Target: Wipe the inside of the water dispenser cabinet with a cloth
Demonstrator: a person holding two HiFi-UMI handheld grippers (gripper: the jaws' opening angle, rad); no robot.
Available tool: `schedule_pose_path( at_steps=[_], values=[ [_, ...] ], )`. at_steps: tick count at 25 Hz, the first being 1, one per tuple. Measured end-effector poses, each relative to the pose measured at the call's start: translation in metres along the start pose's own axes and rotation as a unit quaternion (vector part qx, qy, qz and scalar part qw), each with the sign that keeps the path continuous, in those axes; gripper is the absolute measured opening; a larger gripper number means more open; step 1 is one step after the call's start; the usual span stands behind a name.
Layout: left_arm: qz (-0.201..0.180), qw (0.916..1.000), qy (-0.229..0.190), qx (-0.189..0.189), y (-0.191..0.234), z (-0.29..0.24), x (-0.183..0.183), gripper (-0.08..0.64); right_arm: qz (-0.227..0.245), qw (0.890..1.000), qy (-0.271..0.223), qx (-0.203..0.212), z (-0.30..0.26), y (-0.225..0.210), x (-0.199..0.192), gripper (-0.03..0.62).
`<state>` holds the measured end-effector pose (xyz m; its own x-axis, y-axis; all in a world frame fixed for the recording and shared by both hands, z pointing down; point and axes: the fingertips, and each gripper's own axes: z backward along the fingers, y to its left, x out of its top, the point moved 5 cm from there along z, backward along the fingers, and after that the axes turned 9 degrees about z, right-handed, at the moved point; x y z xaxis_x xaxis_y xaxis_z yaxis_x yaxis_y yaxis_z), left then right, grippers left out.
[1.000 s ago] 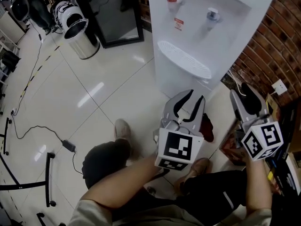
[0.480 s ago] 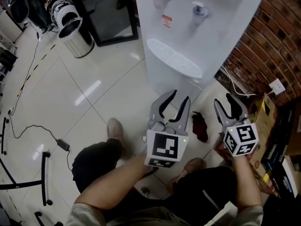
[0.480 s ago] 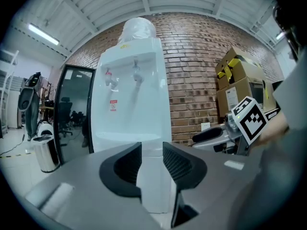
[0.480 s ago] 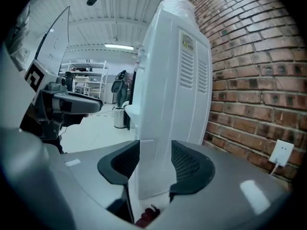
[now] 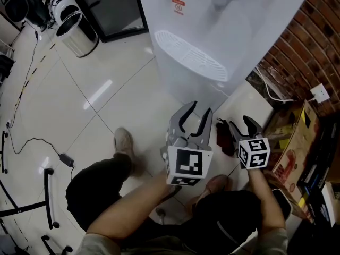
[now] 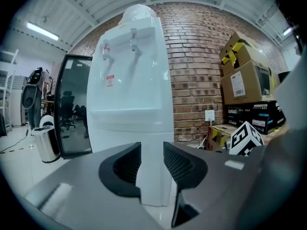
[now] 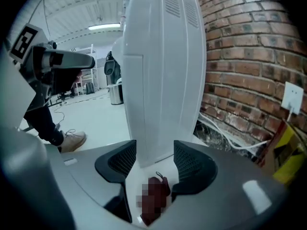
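Note:
The white water dispenser [image 5: 212,41] stands against the brick wall, its lower cabinet front closed [image 6: 132,138]. A dark red cloth [image 5: 223,135] lies crumpled on the floor by its right corner. My right gripper [image 5: 239,122] hangs low just over the cloth, which shows below and between its wide-open jaws [image 7: 154,150] as a dark red heap [image 7: 156,190]; the pads do not press it. My left gripper [image 5: 202,109] points at the dispenser's base, jaws [image 6: 152,150] partly open and empty. Both pairs of jaws have just been opening.
Cardboard boxes [image 5: 291,147] crowd the right side under a wall socket [image 5: 320,93], with white cable along the brick wall [image 7: 225,135]. A steel bin [image 5: 74,33] and a black-framed glass door [image 5: 114,9] stand at the left. The person's shoe [image 5: 125,142] rests on the tiles.
Both grippers have come down, the right one much further, down to the cloth on the floor. The right jaws have spread wider. The dispenser has slid up and left in the head view.

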<state>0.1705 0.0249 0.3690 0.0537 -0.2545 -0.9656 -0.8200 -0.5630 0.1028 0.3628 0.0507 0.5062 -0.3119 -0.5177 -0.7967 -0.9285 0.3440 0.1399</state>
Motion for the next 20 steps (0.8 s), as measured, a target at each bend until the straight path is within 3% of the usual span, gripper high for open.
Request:
schedule_pose_path(
  at_steps=[8,16,17,20],
  values=[
    [-0.003,0.9987,0.048,0.016,0.014,-0.009,-0.041,0.144,-0.035,0.994,0.106,0.016,-0.067,0.006,-0.096,0.289],
    [-0.012,0.9969,0.073,0.026,0.022,-0.011,-0.056,0.16,-0.043,0.975,0.216,0.04,-0.101,0.022,-0.172,0.317],
    [-0.013,0.9968,0.074,0.025,0.021,-0.012,-0.056,0.16,-0.039,0.971,0.233,0.04,-0.103,0.026,-0.18,0.299],
    [-0.012,0.997,0.074,0.021,0.017,-0.012,-0.053,0.16,-0.031,0.962,0.267,0.035,-0.104,0.029,-0.197,0.145]
  ],
)
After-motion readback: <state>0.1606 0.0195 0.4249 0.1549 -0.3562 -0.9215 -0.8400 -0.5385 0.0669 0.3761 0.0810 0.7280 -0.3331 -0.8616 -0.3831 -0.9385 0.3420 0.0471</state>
